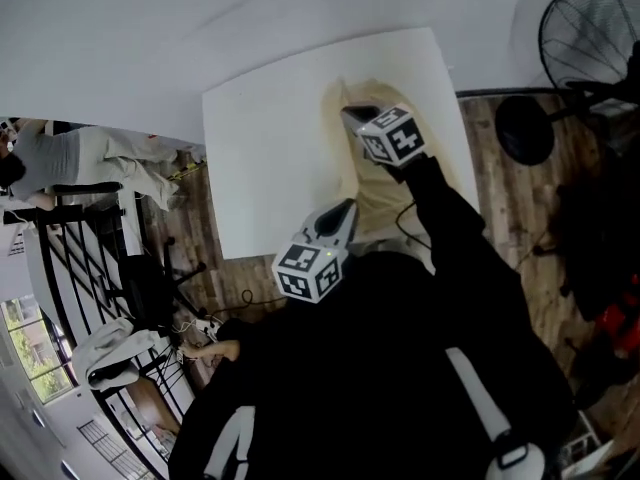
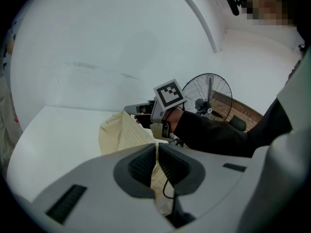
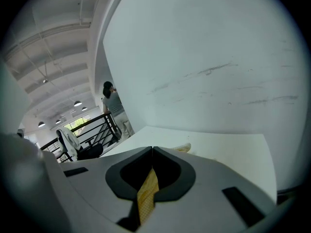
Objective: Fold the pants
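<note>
Cream-yellow pants (image 1: 372, 200) lie on the right half of a white table (image 1: 270, 148). My right gripper (image 1: 350, 114) is over their far end, shut on a strip of the cloth (image 3: 147, 188) that hangs between its jaws. At the near end, my left gripper (image 1: 346, 209) is also shut on a fold of the pants (image 2: 156, 171). In the left gripper view the pants (image 2: 119, 132) rise in a lifted sheet toward the right gripper (image 2: 131, 109). A small bit of the pants (image 3: 183, 148) shows on the table (image 3: 228, 149) beyond the right jaws.
A black standing fan (image 1: 590, 38) is on the wood floor right of the table, also in the left gripper view as the fan (image 2: 209, 92). A person (image 1: 90, 158) stands by a black railing (image 1: 60, 258) at the left. A white wall runs behind the table.
</note>
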A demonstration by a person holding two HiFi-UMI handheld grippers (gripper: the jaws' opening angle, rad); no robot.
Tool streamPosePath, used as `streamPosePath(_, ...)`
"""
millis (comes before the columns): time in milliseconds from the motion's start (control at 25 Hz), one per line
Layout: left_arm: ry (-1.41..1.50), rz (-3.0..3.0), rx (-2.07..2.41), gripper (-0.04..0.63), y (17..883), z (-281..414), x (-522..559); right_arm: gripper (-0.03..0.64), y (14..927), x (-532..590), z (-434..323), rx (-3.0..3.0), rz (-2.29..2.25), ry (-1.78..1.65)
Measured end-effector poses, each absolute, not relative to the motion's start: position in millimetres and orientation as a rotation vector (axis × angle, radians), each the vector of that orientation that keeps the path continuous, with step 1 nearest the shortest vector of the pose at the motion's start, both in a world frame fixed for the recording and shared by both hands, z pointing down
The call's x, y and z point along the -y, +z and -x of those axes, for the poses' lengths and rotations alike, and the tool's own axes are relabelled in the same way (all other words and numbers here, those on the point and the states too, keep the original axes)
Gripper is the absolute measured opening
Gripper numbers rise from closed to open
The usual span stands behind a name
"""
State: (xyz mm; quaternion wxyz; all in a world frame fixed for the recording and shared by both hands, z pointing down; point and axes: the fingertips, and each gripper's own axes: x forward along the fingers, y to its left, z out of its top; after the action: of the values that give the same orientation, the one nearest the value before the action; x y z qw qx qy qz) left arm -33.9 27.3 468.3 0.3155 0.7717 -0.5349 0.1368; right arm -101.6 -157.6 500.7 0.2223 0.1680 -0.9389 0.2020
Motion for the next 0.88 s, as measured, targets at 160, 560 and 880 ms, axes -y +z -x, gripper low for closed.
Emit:
streamPosePath(160, 0.354, -2.049, 1.341, 0.02, 465.6, 13.9, -14.9, 0.008, 502.5, 170.3, 81.9, 2.586, -0.498, 0.579)
streamPosePath(560, 0.312, -2.038, 1.18, 0.02, 467.0, -33.4, 11.2, 0.008, 528.9, 194.9, 31.7, 2.54, -0.587, 0.69)
streamPosePath(880, 0.296, -2.008, 1.06, 0.02, 480.2, -73.6, 31.9, 0.008, 548.3, 211.5, 1.1, 2.478, -0.566, 0.631)
